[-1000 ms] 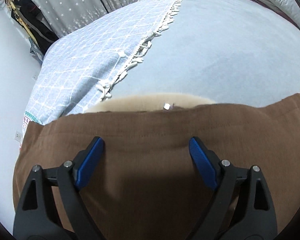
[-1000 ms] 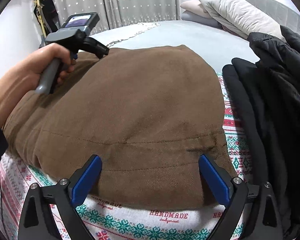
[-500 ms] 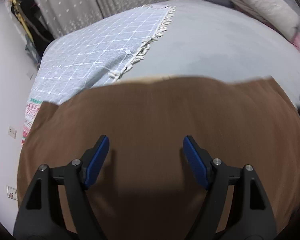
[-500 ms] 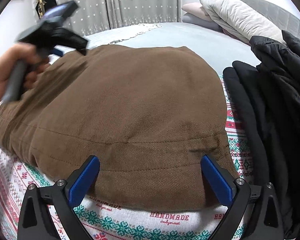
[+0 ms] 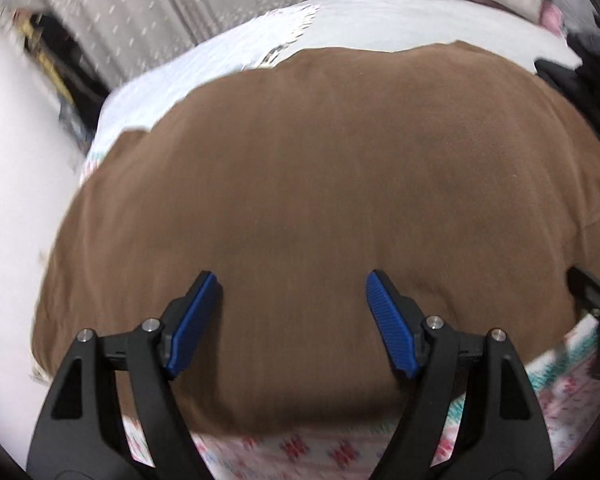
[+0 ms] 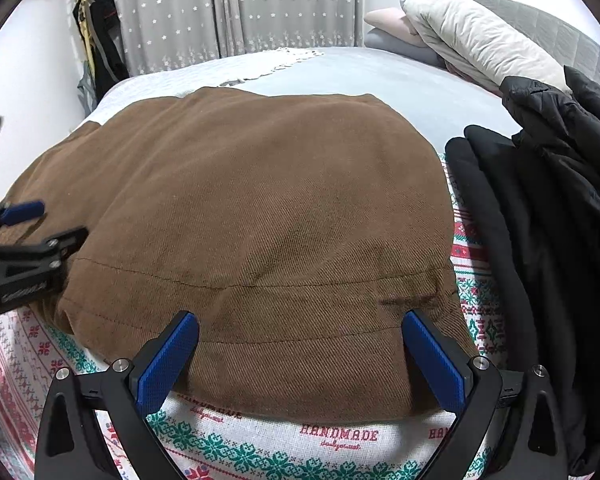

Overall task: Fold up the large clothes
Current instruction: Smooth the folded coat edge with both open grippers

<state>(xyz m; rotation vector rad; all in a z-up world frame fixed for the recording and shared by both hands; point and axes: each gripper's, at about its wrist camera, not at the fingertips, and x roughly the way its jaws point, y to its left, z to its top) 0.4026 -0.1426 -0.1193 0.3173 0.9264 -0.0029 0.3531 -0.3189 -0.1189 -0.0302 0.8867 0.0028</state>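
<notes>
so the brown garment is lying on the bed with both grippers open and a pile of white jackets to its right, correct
Not quite: the jackets right of the brown garment are black, as the right wrist view shows. Left gripper and right gripper are indeed open.

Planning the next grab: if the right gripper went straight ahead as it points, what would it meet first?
Most likely the brown garment: the open right gripper straddles its near hem, though its height above the cloth is unclear.

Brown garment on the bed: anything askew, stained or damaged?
One oddity: a short dark streak near the brown garment's near right corner, by the hem stitching. It's darker than the surrounding weave; whether it's a stain, a slit or a crease shadow can't be told. Otherwise it lies flat.
</notes>
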